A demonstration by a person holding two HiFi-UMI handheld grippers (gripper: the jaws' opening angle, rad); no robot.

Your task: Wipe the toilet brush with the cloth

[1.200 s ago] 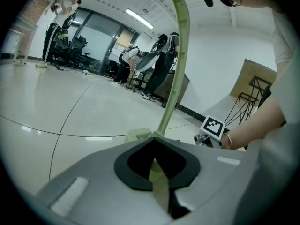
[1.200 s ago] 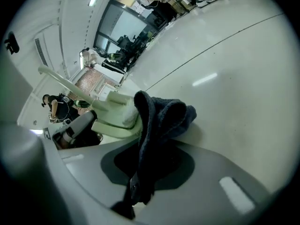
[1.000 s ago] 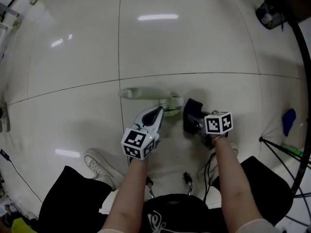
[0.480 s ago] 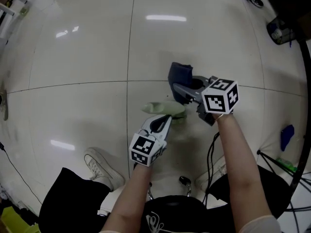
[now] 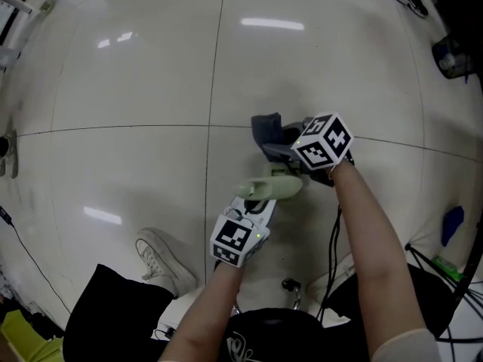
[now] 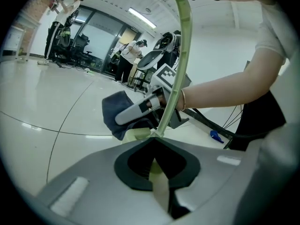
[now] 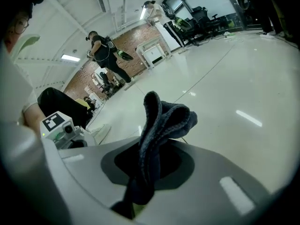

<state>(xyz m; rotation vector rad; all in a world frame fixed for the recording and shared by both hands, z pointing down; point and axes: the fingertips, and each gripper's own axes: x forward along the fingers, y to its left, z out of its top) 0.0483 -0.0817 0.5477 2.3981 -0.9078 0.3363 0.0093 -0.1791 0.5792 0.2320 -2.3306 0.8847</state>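
Pale green plastic is showing in the head view: the left gripper (image 5: 255,199) is holding the toilet brush (image 5: 273,189) over the floor (image 5: 113,89). Just beyond the brush, the right gripper (image 5: 278,148) is holding the dark cloth (image 5: 266,129) close to it.

In the left gripper view, the jaws are squeezing tight on the brush's thin handle (image 6: 180,55), and the cloth (image 6: 116,112) is hanging right behind the brush.

In the right gripper view, the jaws are pinching a fold of cloth (image 7: 159,125).

The handle looks thin and smooth, so hard rubbing might twist it in the jaws or tug the loose cloth free.
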